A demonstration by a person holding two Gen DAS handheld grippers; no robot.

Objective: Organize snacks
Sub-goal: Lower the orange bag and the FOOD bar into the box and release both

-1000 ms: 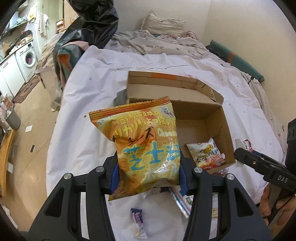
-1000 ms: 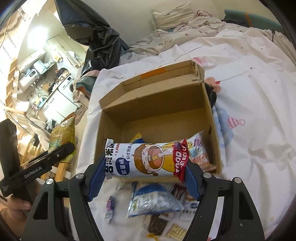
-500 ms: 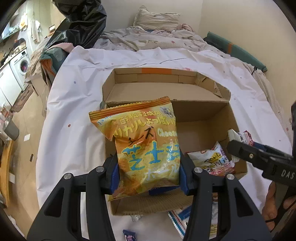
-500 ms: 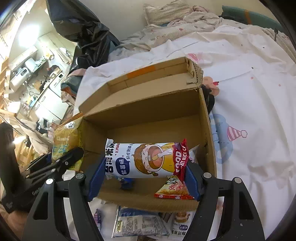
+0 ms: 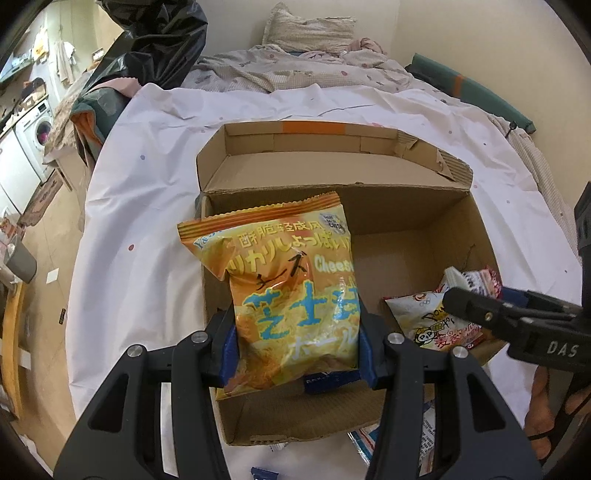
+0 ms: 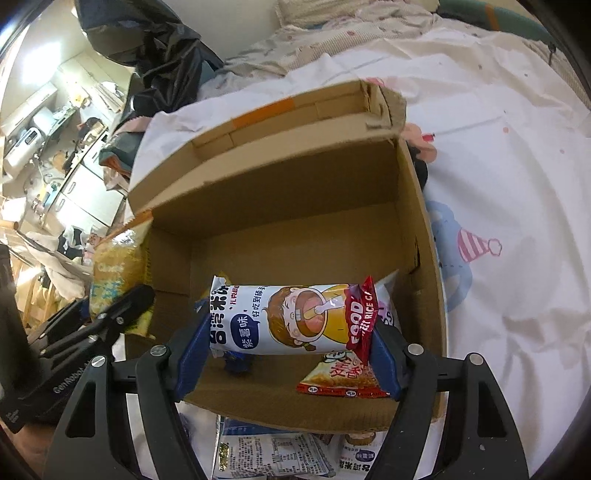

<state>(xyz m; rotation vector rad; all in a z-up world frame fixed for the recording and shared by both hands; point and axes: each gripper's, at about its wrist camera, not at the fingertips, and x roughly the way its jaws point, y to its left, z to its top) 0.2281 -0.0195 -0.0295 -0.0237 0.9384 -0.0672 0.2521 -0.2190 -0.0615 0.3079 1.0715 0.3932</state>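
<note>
An open cardboard box (image 5: 417, 214) (image 6: 280, 192) lies on the white bed sheet. My left gripper (image 5: 295, 347) is shut on an orange cheese snack bag (image 5: 291, 288), held upright over the box's left near corner. My right gripper (image 6: 288, 343) is shut on a white rice cracker pack (image 6: 291, 317) with a red end, held crosswise over the box's near right part. A small yellow-and-red snack bag (image 5: 432, 325) (image 6: 343, 376) lies on the box floor at the right. The right gripper shows in the left wrist view (image 5: 517, 325), the left one in the right wrist view (image 6: 85, 332).
Loose snack packs (image 6: 273, 454) lie on the sheet in front of the box. A black plastic bag (image 5: 155, 40) and a pillow (image 5: 310, 29) sit at the bed's far end. The bed's left edge drops to a wooden floor (image 5: 40, 266).
Both grippers have moved forward with their packs, from in front of the box to above its inside. The box now looks nearer and larger in both views.
</note>
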